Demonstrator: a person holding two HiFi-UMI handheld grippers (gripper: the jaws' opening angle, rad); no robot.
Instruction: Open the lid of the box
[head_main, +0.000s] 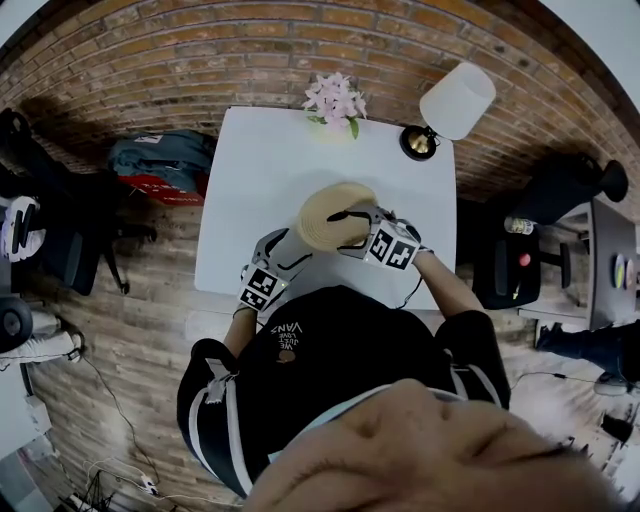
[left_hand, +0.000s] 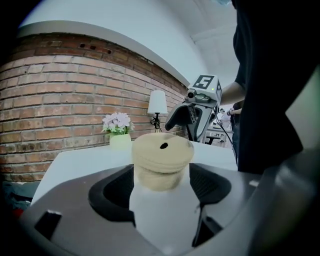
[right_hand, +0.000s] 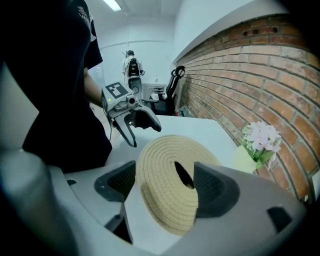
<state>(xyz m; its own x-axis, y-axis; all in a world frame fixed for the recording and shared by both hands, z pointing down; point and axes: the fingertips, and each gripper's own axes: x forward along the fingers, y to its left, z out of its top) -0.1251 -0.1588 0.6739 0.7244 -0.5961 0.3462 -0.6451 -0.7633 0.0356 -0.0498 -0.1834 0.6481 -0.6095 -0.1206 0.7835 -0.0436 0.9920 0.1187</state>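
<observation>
Close to the near edge of the white table (head_main: 240, 200), about midway along it, woven box (left_hand: 161, 176) with its lid (left_hand: 162, 150) seated level on top. Open tabletop to left and right of it and beyond, up to the flowers (head_main: 335, 98) and lamp (head_main: 455, 100) at the far edge, brick wall just behind those. Left gripper (left_hand: 161, 186) low at the near left, jaws spread wide, box body between them, no pad pressing on it. Right gripper (right_hand: 165, 182) above and right of the lid, jaws spread, clear of it, lid's dark centre hole between them in the right gripper view
</observation>
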